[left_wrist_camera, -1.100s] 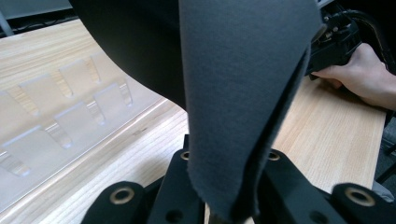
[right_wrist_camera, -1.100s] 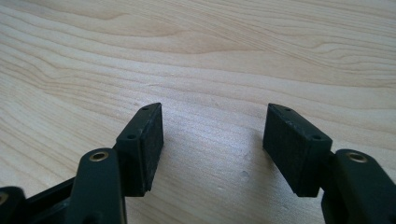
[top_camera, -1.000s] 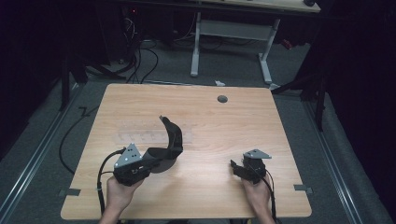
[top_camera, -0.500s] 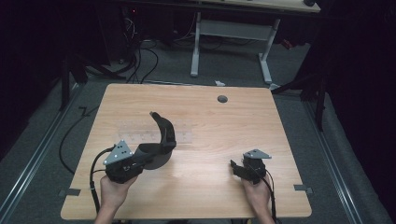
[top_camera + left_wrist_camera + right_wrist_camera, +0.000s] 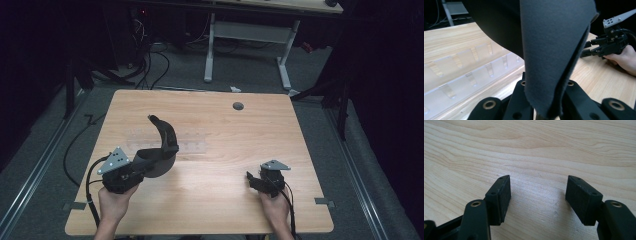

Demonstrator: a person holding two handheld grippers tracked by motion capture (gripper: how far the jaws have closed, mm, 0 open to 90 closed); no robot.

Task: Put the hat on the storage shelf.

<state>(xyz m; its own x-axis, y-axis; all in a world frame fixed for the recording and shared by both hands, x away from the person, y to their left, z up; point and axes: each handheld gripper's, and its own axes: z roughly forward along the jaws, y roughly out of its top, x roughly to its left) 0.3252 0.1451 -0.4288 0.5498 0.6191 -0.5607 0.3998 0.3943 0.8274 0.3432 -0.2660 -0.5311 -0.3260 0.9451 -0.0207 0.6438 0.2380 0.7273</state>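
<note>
I held the dark grey fabric piece (image 5: 161, 145) in my left hand-held gripper (image 5: 142, 165), its jaws clamped tight on the lower edge so that the cloth stood up and curled over above the bench (image 5: 240, 150) instead of dragging across the wood. In the left gripper view the fabric (image 5: 554, 50) rose straight out from between the jaws, a soft felt-like sheet folded on itself, with a darker, smoother side behind it. I judged that gripping it low, at the fold, kept both layers together and left the free end clear to be laid down or passed across.

Just beyond it on the bench lay a clear plastic rack (image 5: 469, 75) with a row of small dividers; from above it showed as a pale strip (image 5: 185, 142) near the middle, partly behind the fabric. I could not tell whether the cloth touched it.

My right hand-held gripper (image 5: 255, 181) rested low near the front right of the bench, well apart from the fabric, jaws spread wide with nothing between the pads (image 5: 504, 195). I kept it there, I think, as a waiting hand, ready to take the loose end.

I could read no brand, label or writing on the fabric, rack or bench.
</note>
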